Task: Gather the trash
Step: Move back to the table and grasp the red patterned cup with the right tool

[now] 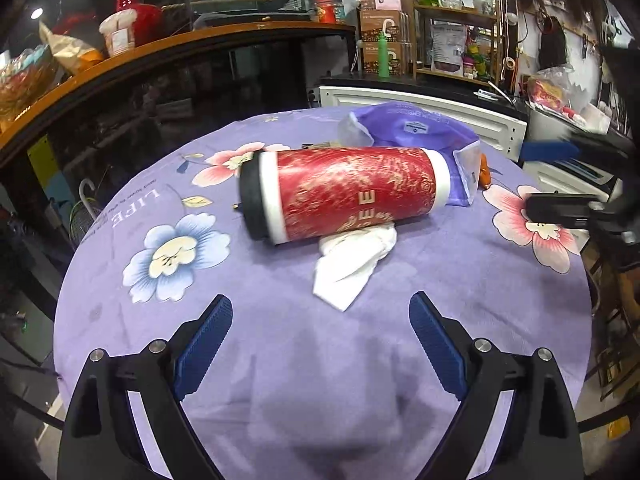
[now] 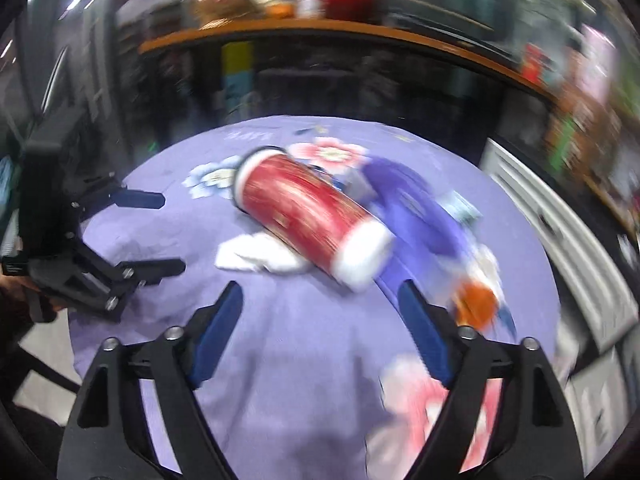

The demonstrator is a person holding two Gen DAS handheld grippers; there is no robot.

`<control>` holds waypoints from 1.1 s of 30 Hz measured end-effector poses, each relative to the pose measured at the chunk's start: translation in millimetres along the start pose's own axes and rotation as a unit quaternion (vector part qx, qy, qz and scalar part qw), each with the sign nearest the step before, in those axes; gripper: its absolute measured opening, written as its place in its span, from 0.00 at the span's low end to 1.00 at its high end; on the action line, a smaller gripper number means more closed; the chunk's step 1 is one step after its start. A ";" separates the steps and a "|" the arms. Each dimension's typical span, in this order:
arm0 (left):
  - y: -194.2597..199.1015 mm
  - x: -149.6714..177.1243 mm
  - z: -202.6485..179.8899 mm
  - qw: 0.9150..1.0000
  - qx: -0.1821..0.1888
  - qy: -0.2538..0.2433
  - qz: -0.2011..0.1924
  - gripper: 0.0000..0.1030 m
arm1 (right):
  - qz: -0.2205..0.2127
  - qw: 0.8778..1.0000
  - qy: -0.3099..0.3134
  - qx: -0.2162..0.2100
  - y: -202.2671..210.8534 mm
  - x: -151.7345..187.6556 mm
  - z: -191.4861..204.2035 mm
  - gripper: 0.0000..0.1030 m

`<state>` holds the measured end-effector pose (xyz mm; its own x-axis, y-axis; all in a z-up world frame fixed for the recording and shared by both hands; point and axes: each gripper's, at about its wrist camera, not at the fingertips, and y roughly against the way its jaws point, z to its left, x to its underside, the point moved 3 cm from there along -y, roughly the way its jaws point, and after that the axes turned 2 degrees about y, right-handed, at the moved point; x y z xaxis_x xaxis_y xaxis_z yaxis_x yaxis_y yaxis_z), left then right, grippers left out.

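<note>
The left gripper is held wide open above the tablecloth, and nothing is between its jaws. The right gripper is open and empty too; its view is blurred. Straight ahead of the left gripper, near its tips, a crumpled white tissue is seen, and it is partly pressed under the red cup. The cup is lying on its side, with its long axis across the line of the left fingers. For the right gripper the cup's white end lies nearest, slightly right. A purple pouch is found behind it. The left gripper is judged nearer to the tissue.
</note>
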<state>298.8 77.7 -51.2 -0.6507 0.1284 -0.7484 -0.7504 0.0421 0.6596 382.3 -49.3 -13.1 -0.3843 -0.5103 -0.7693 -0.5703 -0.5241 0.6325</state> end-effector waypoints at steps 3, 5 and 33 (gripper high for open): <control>6.5 3.0 12.7 1.000 -0.007 0.004 0.000 0.86 | 0.028 0.998 0.052 -0.018 -31.0 -29.6 18.5 0.79; 10.9 5.5 20.9 1.000 -0.012 0.012 -0.004 0.87 | 0.040 0.996 0.083 -0.020 -49.4 -47.2 29.4 0.80; -2.4 18.1 30.9 1.000 0.020 0.021 0.000 0.90 | 0.122 0.958 0.255 0.042 -145.9 -87.3 63.3 0.77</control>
<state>292.4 110.5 -64.2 -0.6558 0.0869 -0.7499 -0.7454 0.0826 0.6615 453.1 114.9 -43.9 -0.1211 -0.8890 -0.4416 -0.5723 -0.3009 0.7628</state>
